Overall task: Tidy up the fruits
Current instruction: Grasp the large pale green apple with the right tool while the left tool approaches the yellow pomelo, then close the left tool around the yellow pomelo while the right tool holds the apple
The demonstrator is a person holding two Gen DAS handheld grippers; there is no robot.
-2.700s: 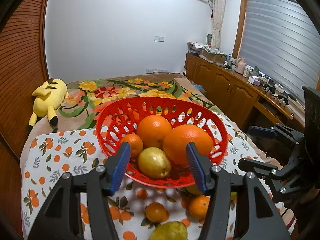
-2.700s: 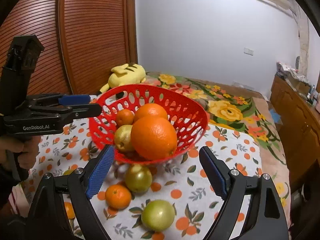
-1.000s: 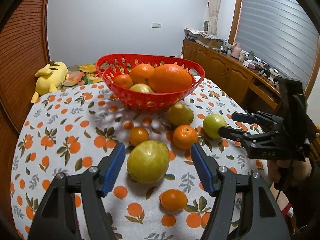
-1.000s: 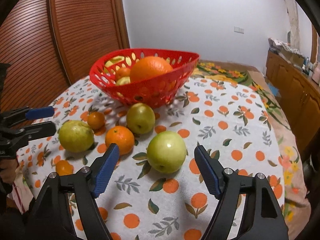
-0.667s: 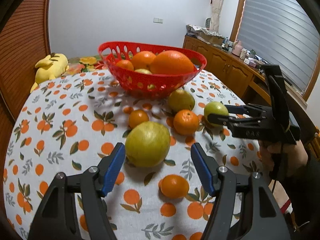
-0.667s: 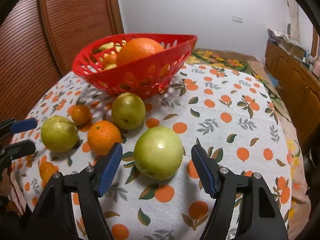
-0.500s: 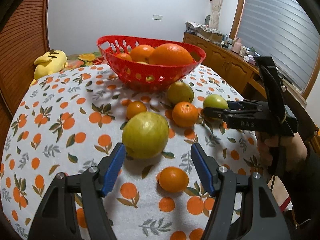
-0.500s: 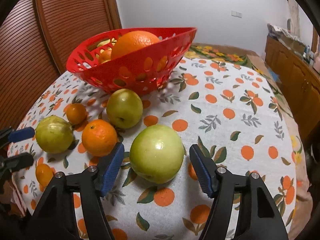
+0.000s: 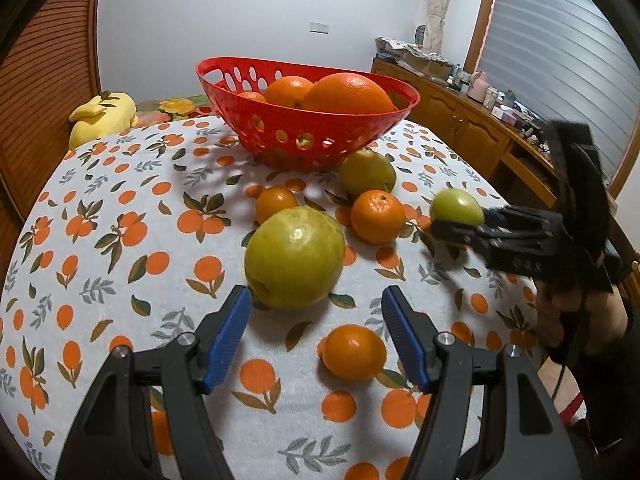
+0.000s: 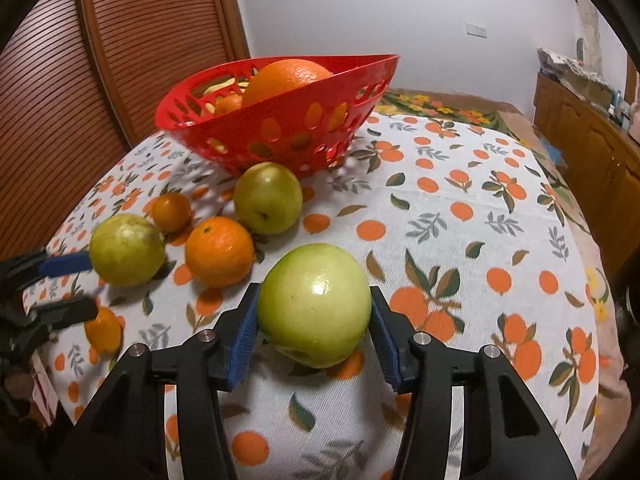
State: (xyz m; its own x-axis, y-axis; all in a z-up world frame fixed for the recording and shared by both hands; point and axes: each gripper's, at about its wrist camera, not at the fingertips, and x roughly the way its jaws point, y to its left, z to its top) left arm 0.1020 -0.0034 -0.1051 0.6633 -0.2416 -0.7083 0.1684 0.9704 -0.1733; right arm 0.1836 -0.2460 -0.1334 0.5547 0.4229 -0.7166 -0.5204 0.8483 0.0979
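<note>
Closing on the green apple on the tablecloth, the right gripper pads touch its sides; left gripper gapes short of the guava; next, lift into the basket.

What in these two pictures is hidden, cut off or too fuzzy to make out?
- Fruit low in the red basket: both views, the wall hides all but glimpses through the holes.
- Right gripper closing around the green apple: its underside is hidden.
- Right gripper's far finger: left wrist view, behind the apple.
- Items on the sideboard: too small.
- Yellow plush toy: partly hidden by the table edge.
</note>
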